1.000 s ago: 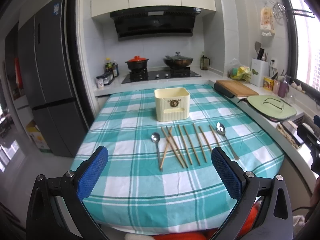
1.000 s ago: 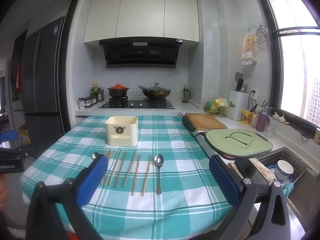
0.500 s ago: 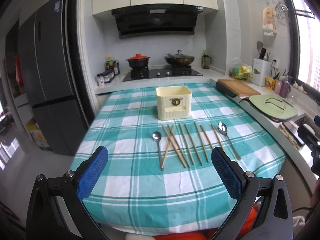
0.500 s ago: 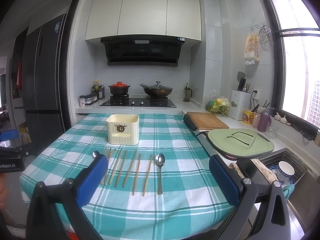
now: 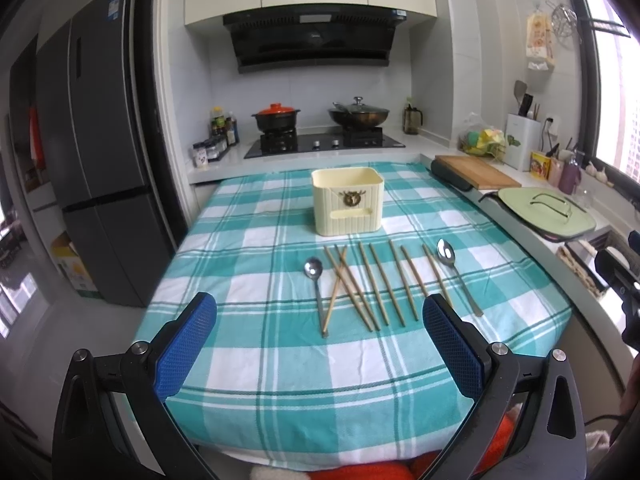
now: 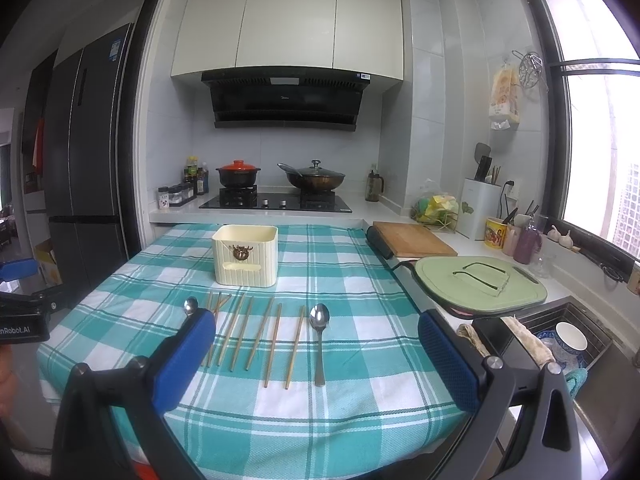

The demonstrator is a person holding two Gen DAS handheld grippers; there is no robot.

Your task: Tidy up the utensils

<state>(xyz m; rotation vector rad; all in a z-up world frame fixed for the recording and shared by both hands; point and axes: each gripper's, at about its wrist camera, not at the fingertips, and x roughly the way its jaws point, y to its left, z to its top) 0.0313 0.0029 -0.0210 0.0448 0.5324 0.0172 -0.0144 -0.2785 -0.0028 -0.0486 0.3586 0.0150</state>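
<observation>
A cream utensil holder (image 5: 347, 201) (image 6: 245, 255) stands upright on the teal checked tablecloth (image 5: 260, 344) (image 6: 360, 396). In front of it lie several wooden chopsticks (image 5: 372, 284) (image 6: 256, 332) in a row, two of them crossed at the left. One metal spoon (image 5: 316, 284) (image 6: 190, 305) lies left of the row, another spoon (image 5: 454, 270) (image 6: 319, 338) right of it. My left gripper (image 5: 320, 352) hangs open over the table's near edge, nothing between its blue pads. My right gripper (image 6: 316, 364) is open too, short of the chopsticks.
Right of the table are a wooden cutting board (image 6: 412, 239), a green lidded pan (image 6: 480, 284) and a sink with bowls (image 6: 568, 338). A hob with two pots (image 5: 320, 120) runs behind. A dark fridge (image 5: 100, 152) stands left.
Both views have tilted up slightly, so the table and utensils sit a little lower in frame. Nothing on the table has moved, and both grippers stay open.
</observation>
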